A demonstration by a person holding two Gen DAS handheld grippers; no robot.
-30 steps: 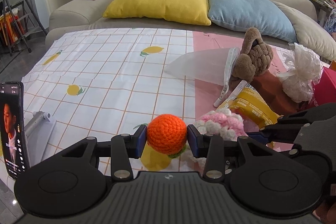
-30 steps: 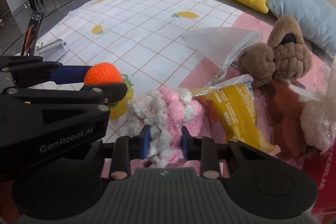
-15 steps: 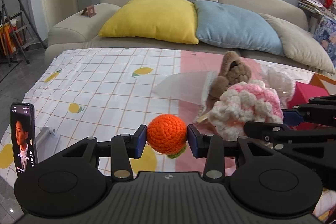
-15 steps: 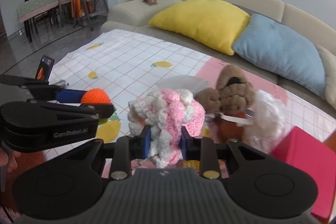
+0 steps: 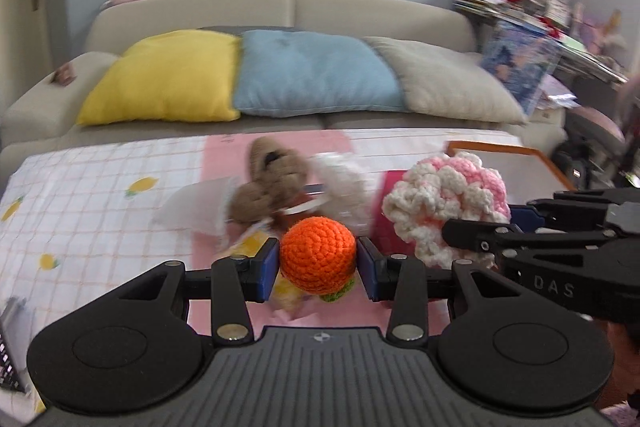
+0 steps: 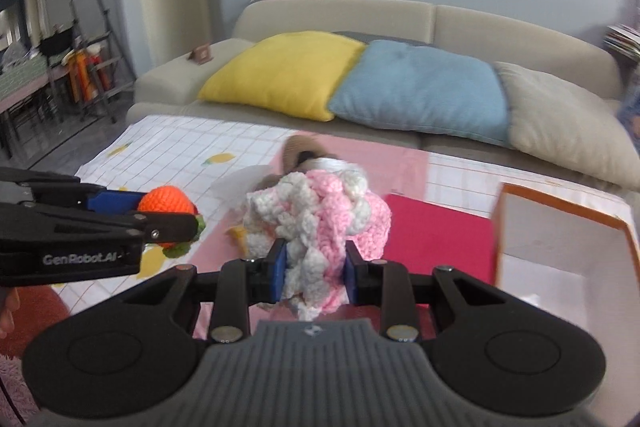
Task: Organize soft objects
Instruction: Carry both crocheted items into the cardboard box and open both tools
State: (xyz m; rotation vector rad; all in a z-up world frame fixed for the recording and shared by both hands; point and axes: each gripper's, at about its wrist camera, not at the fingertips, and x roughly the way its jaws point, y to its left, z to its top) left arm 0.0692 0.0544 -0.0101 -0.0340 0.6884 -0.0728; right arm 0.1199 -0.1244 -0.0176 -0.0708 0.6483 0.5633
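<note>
My left gripper (image 5: pixel 318 259) is shut on an orange crocheted ball (image 5: pixel 318 254) with a green leaf, held above the table; the ball also shows in the right wrist view (image 6: pixel 166 202). My right gripper (image 6: pixel 315 269) is shut on a pink-and-white crocheted piece (image 6: pixel 316 223), held in the air to the right of the left gripper; it also shows in the left wrist view (image 5: pixel 444 197). A brown plush toy (image 5: pixel 270 187) lies on the table behind both. An orange-rimmed open box (image 6: pixel 568 239) stands at the right.
A red box (image 6: pixel 436 233), a white plastic bag (image 5: pixel 344 183) and a yellow snack packet (image 5: pixel 250 245) lie around the plush on the checked tablecloth (image 5: pixel 100 203). A sofa with yellow (image 5: pixel 164 81), blue and beige cushions stands behind.
Both grippers have risen and swung right with their loads. The orange-rimmed box has come into view at the right; the phone has slid out at the left.
</note>
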